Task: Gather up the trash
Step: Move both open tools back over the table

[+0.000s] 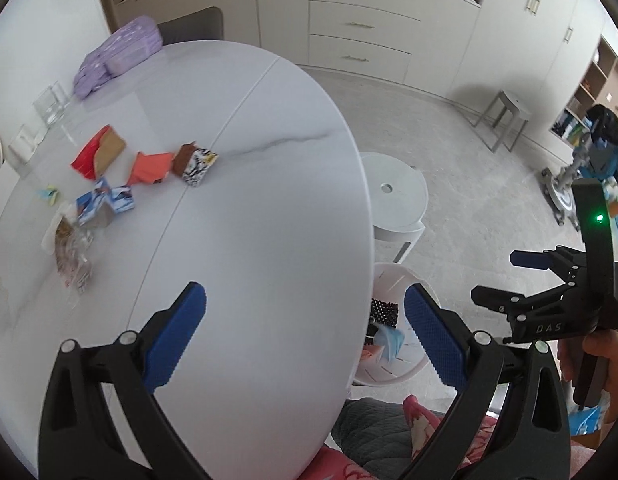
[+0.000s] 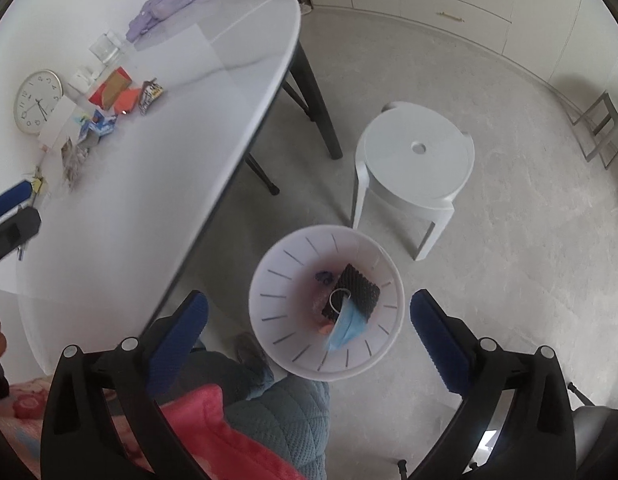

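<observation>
Both grippers, left (image 1: 305,332) and right (image 2: 309,332), stand spread, empty; cartons (image 1: 105,204) upper left on the counter (image 1: 269,220) look light, crushable (pinch across flat sides).

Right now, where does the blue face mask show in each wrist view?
Left wrist: the blue face mask peeks out of the white bin, lower centre, past the table edge.
Right wrist: blue face mask inside the white bin, centre-bottom, on a black pad.
Shared landmark: white round stool.

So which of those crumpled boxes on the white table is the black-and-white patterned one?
The black-and-white patterned box with a brown flap, lying rightmost in the cluster, nearest the table's centre seam; the others are red, orange and blue.
</observation>
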A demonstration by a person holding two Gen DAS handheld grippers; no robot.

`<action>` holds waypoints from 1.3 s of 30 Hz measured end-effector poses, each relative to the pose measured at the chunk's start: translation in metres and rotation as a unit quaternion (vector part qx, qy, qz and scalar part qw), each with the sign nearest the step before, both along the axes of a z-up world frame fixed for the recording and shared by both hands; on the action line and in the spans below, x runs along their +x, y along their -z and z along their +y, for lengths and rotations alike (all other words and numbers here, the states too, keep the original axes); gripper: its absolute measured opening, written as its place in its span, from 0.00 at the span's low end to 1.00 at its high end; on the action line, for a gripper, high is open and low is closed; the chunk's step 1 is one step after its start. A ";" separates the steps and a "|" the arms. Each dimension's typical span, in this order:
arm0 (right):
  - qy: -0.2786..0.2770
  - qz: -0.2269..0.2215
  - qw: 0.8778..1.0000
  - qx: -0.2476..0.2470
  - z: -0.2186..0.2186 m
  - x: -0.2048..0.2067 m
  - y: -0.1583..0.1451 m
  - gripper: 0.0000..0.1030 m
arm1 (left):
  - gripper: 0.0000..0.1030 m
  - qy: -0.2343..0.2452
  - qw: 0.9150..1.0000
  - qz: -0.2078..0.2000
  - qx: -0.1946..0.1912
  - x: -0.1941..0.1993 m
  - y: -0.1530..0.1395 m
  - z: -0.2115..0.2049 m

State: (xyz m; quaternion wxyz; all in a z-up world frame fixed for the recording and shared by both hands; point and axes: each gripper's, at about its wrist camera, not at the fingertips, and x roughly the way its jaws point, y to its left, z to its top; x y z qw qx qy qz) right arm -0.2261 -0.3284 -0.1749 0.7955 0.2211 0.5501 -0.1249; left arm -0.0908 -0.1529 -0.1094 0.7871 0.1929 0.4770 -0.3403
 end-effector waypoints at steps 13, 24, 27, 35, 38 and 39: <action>-0.051 0.009 0.999 -0.008 0.042 0.042 -0.008 0.98 | 0.92 -0.086 0.996 0.022 -0.013 0.031 0.007 0.069; -0.118 0.001 0.993 -0.005 0.102 0.112 -0.018 0.98 | 0.92 -0.191 0.981 0.028 -0.014 0.080 0.004 0.162; -0.137 -0.002 0.991 0.000 0.118 0.132 -0.017 0.98 | 0.92 -0.216 0.976 0.032 -0.013 0.091 0.006 0.184; -0.192 -0.003 0.981 0.000 0.156 0.180 -0.021 0.98 | 0.92 -0.229 0.973 0.020 -0.012 0.117 0.015 0.212; -0.207 0.003 0.978 -0.006 0.162 0.195 -0.022 0.98 | 0.92 -0.191 0.981 -0.014 -0.004 0.133 0.020 0.209; -0.211 0.007 0.977 -0.009 0.163 0.200 -0.023 0.98 | 0.92 -0.175 0.984 -0.024 0.002 0.139 0.023 0.207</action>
